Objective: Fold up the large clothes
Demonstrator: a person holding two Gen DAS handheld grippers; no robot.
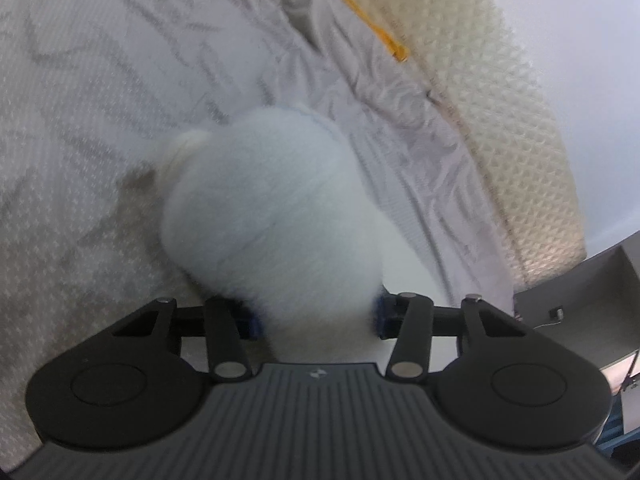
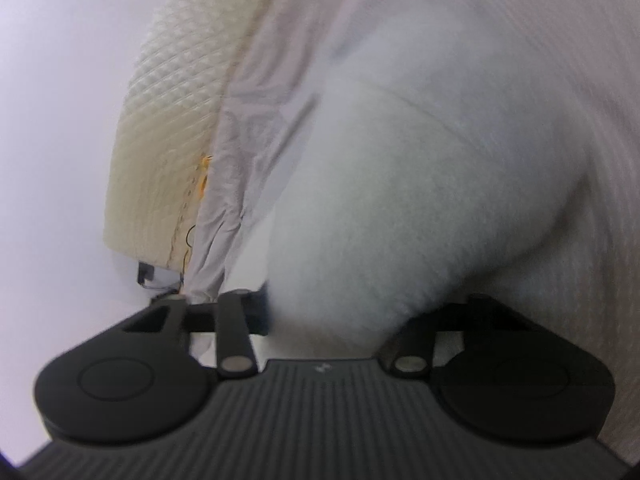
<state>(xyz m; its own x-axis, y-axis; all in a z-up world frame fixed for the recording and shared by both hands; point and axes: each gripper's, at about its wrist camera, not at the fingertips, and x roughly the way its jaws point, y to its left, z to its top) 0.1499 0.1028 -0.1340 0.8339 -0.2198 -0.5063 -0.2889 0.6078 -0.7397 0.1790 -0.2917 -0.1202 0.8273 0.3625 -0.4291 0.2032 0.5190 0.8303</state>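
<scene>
Each gripper, left gripper (image 1: 316, 316) and right gripper (image 2: 334, 312), has a ribbed dark-grey body, black linkage arms with silver pivot pins behind blue-padded fingers (image 1: 250, 322).

A bed (image 1: 100, 120) with a pale, grey-patterned cover is filling most of both views, its cloth wrinkling toward the edge. A cream quilted mattress side (image 1: 500, 100) is running along that edge, with an orange strip (image 1: 384, 36) lying beside it. A plain white wall (image 2: 60, 100) is rising behind, evenly lit. A grey shelf unit (image 1: 600, 280) is standing past the bed's corner.
</scene>
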